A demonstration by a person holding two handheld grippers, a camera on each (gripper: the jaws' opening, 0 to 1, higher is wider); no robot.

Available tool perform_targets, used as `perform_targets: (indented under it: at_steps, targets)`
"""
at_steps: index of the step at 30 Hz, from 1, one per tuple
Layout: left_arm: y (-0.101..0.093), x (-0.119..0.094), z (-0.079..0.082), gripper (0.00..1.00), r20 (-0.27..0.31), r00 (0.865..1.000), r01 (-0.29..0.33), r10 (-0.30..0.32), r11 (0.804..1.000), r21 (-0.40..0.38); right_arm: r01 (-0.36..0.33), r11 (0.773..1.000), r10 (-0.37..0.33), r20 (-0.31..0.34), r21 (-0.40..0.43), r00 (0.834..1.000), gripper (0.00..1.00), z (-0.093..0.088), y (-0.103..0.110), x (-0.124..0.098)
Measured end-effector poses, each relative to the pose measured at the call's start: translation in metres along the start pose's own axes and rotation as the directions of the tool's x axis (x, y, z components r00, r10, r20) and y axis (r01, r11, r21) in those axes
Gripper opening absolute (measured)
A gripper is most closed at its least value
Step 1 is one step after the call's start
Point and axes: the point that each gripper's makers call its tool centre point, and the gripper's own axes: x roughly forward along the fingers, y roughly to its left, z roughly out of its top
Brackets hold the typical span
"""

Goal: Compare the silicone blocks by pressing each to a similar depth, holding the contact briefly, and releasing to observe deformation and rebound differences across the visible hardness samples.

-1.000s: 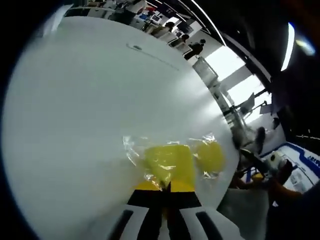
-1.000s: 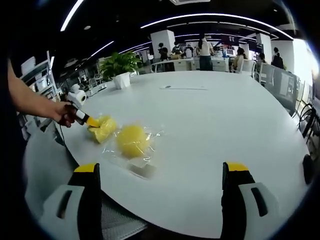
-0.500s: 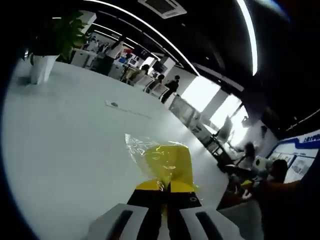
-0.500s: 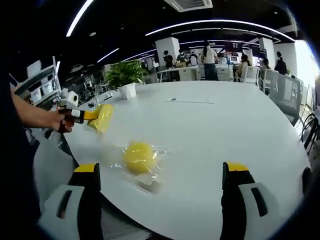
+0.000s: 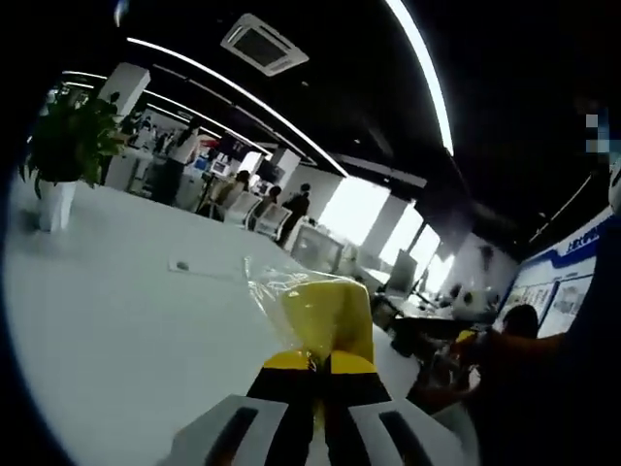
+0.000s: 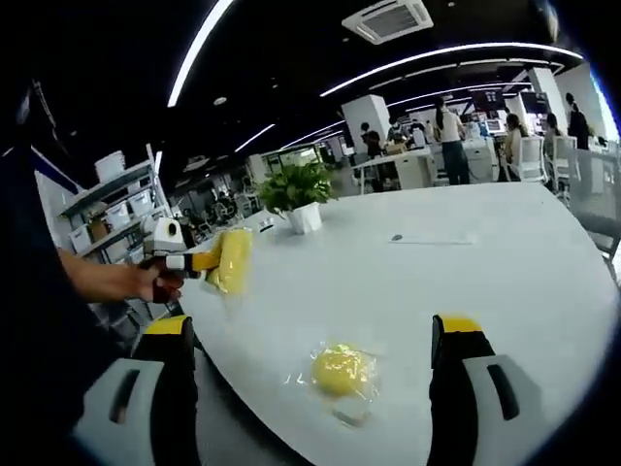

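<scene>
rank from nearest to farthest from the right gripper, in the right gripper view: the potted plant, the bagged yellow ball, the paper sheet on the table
1. The bagged yellow ball, on the white table just ahead of the right gripper, between its jaws.
2. The paper sheet, flat on the table farther back, toward the right.
3. The potted plant, at the table's far left edge; its gap from the paper is modest.

We log colours: bagged block yellow, wrap clear | round sample yellow, wrap clear | desk white | left hand-held gripper yellow tips, black and white body | potted plant green, pot white
</scene>
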Motion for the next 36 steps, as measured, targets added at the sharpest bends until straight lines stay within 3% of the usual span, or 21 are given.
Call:
perform_targets:
  at_steps: [8,11,17,21,29,31,36]
  targets:
    - [-0.027,0.002,0.025,0.00,0.063,0.998,-0.003,-0.003,0.996,0.092,-0.159,0.984,0.161,0.016,-0.077,0.987,0.96,0.044,0.045,0.036]
    - [-0.037,0.004,0.031,0.00,0.073,0.997,0.013,-0.022,0.994,0.111,-0.211,0.971,0.212,-0.004,-0.110,0.977,0.84,0.055,0.057,0.045]
    - [-0.051,0.006,0.036,0.00,0.083,0.996,0.023,-0.035,0.990,0.138,-0.274,0.954,0.278,0.017,-0.122,0.960,0.79,0.076,0.075,0.059]
    - [-0.054,0.009,0.035,0.00,0.085,0.996,0.027,-0.040,0.989,0.143,-0.299,0.946,0.305,0.024,-0.124,0.952,0.75,0.081,0.082,0.068]
    - [-0.069,0.013,0.030,0.00,0.082,0.995,0.045,-0.058,0.988,0.151,-0.346,0.934,0.350,0.033,-0.092,0.936,0.57,0.077,0.095,0.079]
    - [-0.071,0.014,0.028,0.00,0.080,0.995,0.049,-0.061,0.987,0.153,-0.365,0.929,0.368,0.045,-0.061,0.929,0.57,0.076,0.099,0.080]
    - [-0.073,0.017,0.025,0.00,0.074,0.995,0.054,-0.066,0.987,0.152,-0.367,0.928,0.370,0.034,-0.066,0.928,0.55,0.073,0.102,0.083]
